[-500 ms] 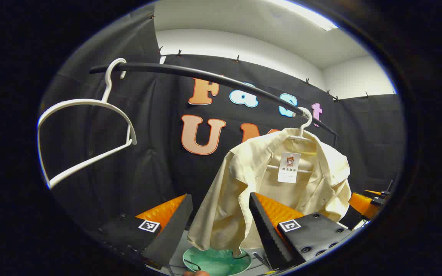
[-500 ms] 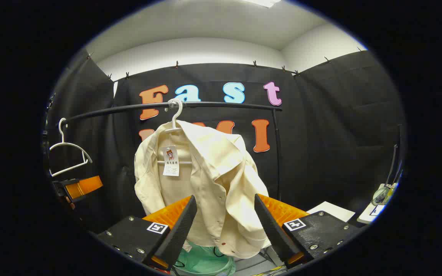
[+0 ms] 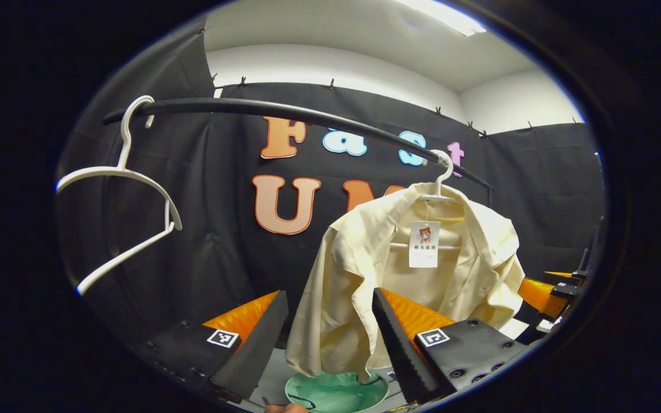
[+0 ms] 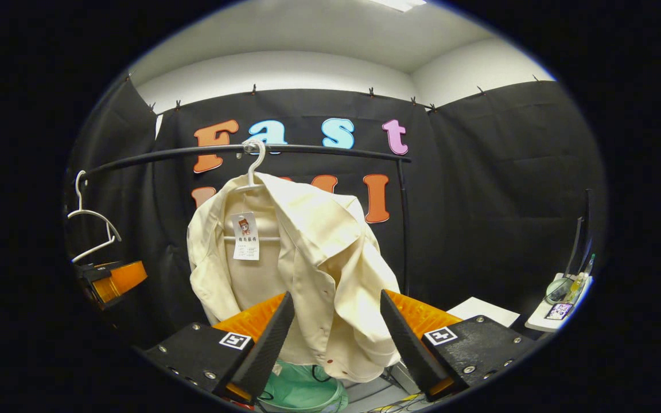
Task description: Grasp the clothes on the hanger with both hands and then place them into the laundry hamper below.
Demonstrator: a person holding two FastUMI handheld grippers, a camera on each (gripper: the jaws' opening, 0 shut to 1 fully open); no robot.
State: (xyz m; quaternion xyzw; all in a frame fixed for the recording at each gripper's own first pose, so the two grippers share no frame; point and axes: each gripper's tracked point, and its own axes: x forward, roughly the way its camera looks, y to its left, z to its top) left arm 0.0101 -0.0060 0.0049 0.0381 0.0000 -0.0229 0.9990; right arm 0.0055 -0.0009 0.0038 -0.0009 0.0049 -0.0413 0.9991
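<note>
A cream jacket (image 3: 365, 275) (image 4: 313, 269) with a paper tag hangs on a white hanger (image 3: 442, 175) (image 4: 253, 163) from a black rail (image 3: 284, 112) (image 4: 238, 152). Under it stands a green laundry hamper (image 3: 336, 393) (image 4: 302, 390). My left gripper (image 3: 325, 338) is open, short of the jacket's left sleeve. My right gripper (image 4: 333, 338) is open too, in front of the jacket's right side, not touching it. The right gripper (image 3: 543, 292) also appears at the far right of the left gripper view, and the left gripper (image 4: 109, 281) at the left edge of the right gripper view.
An empty white hanger (image 3: 118, 195) (image 4: 89, 223) hangs at the rail's left end. The rail's upright post (image 4: 405, 229) stands just right of the jacket. A white sheet (image 4: 488, 312) and a small shelf with bottles (image 4: 563, 301) lie to the right.
Both views have shifted slightly; the jacket sits a little more centred and lower-left. Both grippers stay open and nothing has been grasped.
</note>
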